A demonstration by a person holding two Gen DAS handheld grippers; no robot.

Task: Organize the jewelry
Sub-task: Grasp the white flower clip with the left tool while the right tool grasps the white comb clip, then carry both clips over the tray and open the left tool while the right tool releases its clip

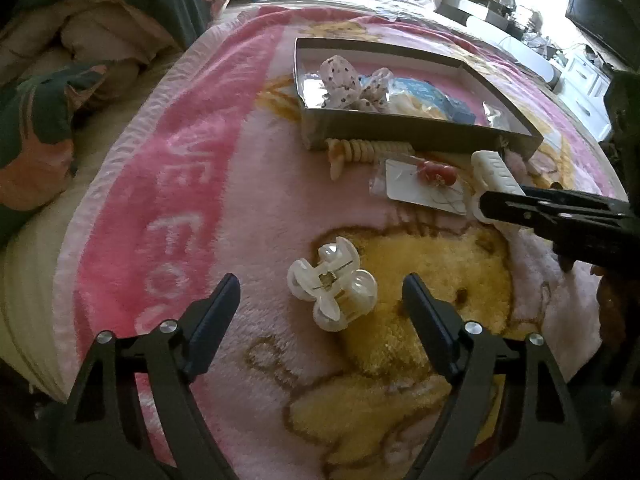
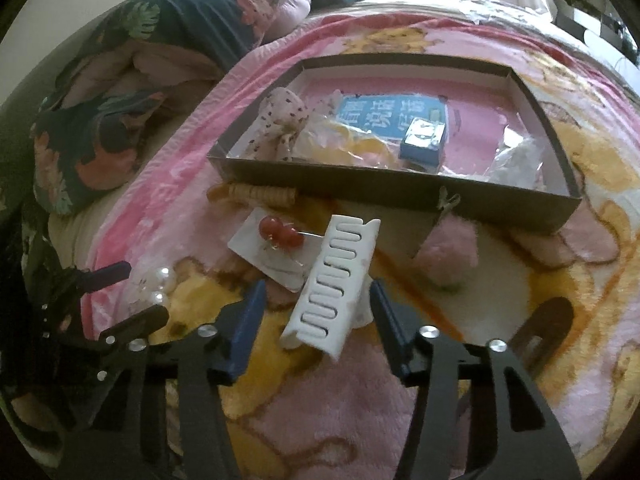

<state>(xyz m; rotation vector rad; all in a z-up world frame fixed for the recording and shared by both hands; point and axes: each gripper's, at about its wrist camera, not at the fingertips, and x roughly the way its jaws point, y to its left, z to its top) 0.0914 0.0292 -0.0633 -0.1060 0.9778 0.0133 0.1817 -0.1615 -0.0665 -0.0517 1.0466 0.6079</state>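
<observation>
We are partway through sorting the jewelry on the pink plush blanket (image 1: 192, 184). The shallow cardboard box (image 2: 400, 194) already holds a polka-dot bow (image 2: 282, 120), a small blue box (image 2: 422, 142) and some plastic-wrapped pieces, so some of the sorting looks done.

Several things lie outside it. Just in front of the box's near wall are a beige spiral hair tie (image 1: 360, 151), a card with red bead earrings (image 2: 280, 234) and a pink pom-pom (image 2: 450, 256).

Our left gripper (image 1: 320, 300) stands wide open with the clear pearl claw clip (image 1: 332, 284) on the blanket between its fingers; the pads do not touch it. Our right gripper (image 2: 318, 300) is narrower, its fingers either side of the white slotted hair clip (image 2: 334, 280). There is a gap on the left side, and we cannot tell whether the right finger touches; we judge it not yet gripped.

By our reckoning both clips, the earring card, the hair tie and the pom-pom are left to go in the box.
</observation>
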